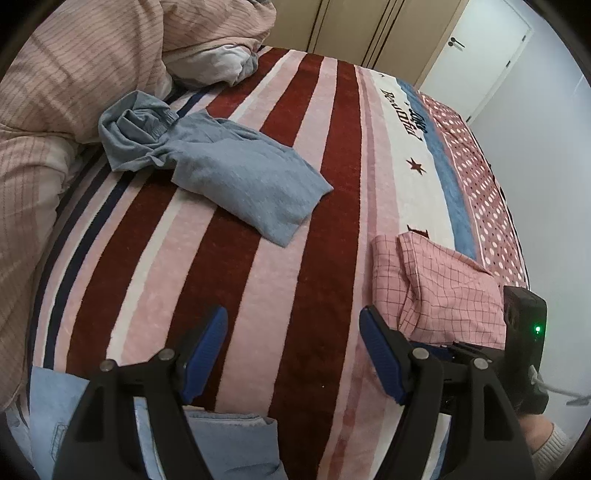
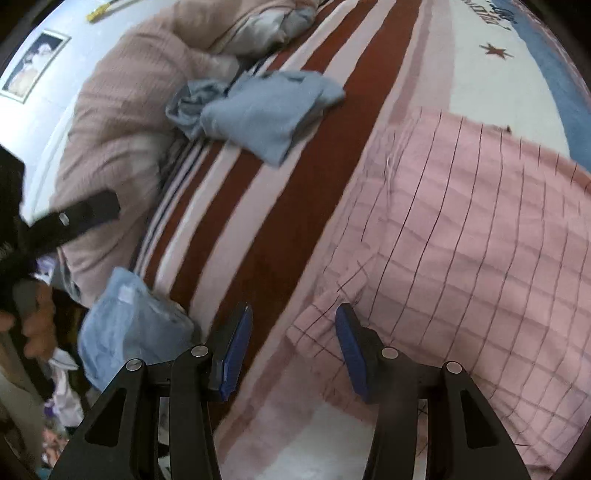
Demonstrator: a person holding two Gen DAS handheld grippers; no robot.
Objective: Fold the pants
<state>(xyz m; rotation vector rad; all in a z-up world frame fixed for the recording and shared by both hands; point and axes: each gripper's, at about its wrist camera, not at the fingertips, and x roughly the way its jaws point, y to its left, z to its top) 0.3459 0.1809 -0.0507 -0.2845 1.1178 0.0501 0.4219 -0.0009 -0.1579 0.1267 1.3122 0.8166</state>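
Observation:
Folded pink checked pants [image 1: 439, 291] lie on the striped bed blanket [image 1: 295, 258] at the right; in the right wrist view they [image 2: 461, 229] fill the right half. Crumpled grey-blue pants [image 1: 221, 166] lie further back near the duvet, also in the right wrist view [image 2: 266, 114]. My left gripper [image 1: 293, 354] is open and empty above the blanket, left of the pink pants. My right gripper [image 2: 293, 350] is open and empty, its fingers straddling the pink pants' near corner. The right gripper's body [image 1: 524, 343] shows at the left wrist view's right edge.
A pink ribbed duvet [image 1: 74, 110] is heaped at the back left. Folded light-blue denim [image 1: 229, 439] lies at the bed's near edge, also in the right wrist view [image 2: 125, 325]. A wardrobe [image 1: 369, 26] and a white door [image 1: 480, 55] stand beyond the bed.

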